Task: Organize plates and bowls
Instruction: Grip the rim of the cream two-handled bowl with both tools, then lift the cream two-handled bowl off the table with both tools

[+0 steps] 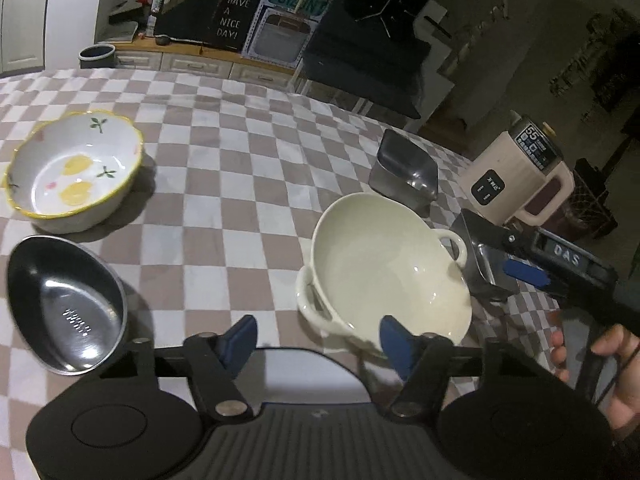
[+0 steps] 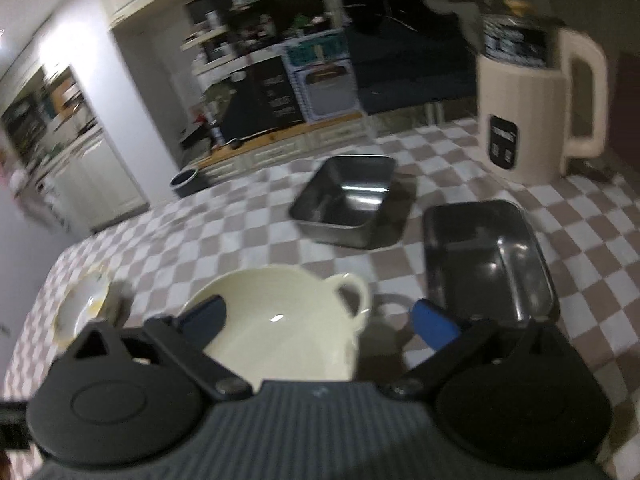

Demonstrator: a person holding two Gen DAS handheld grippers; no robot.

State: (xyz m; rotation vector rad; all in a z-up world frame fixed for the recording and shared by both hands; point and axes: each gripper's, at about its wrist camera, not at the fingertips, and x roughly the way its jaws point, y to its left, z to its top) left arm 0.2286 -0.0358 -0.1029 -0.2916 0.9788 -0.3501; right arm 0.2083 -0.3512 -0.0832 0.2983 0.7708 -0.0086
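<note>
Left wrist view. Left gripper [image 1: 318, 340], bottom centre: jaws parted, its right pad over the near rim of the cream two-handled bowl [image 1: 384, 276]; whether that pad touches the rim cannot be told, and nothing is clamped. The bowl sits tilted at centre right on the checked tablecloth [image 1: 240, 184]. Flower-painted bowl [image 1: 76, 172], upper left, upright and standing alone. Oval steel dish [image 1: 66, 304], lower left, well apart from it. Square steel tray [image 1: 404, 172], right of centre, behind the cream bowl. Right gripper [image 1: 496, 264], entering from the right edge with a hand [image 1: 608, 372] behind it, lies against a second steel tray [image 1: 480, 256] just beside the cream bowl's handle. Cream kettle [image 1: 520, 184] at the far right.

Right wrist view, blurred. Right gripper [image 2: 316, 320], bottom centre: jaws spread wide, gripping nothing; cream bowl under the left finger, dark steel tray [image 2: 488, 264] beyond the right one. Likely lining up like with like for stacking. Second tray [image 2: 348, 200] at centre; kettle [image 2: 532, 108], upper right.
</note>
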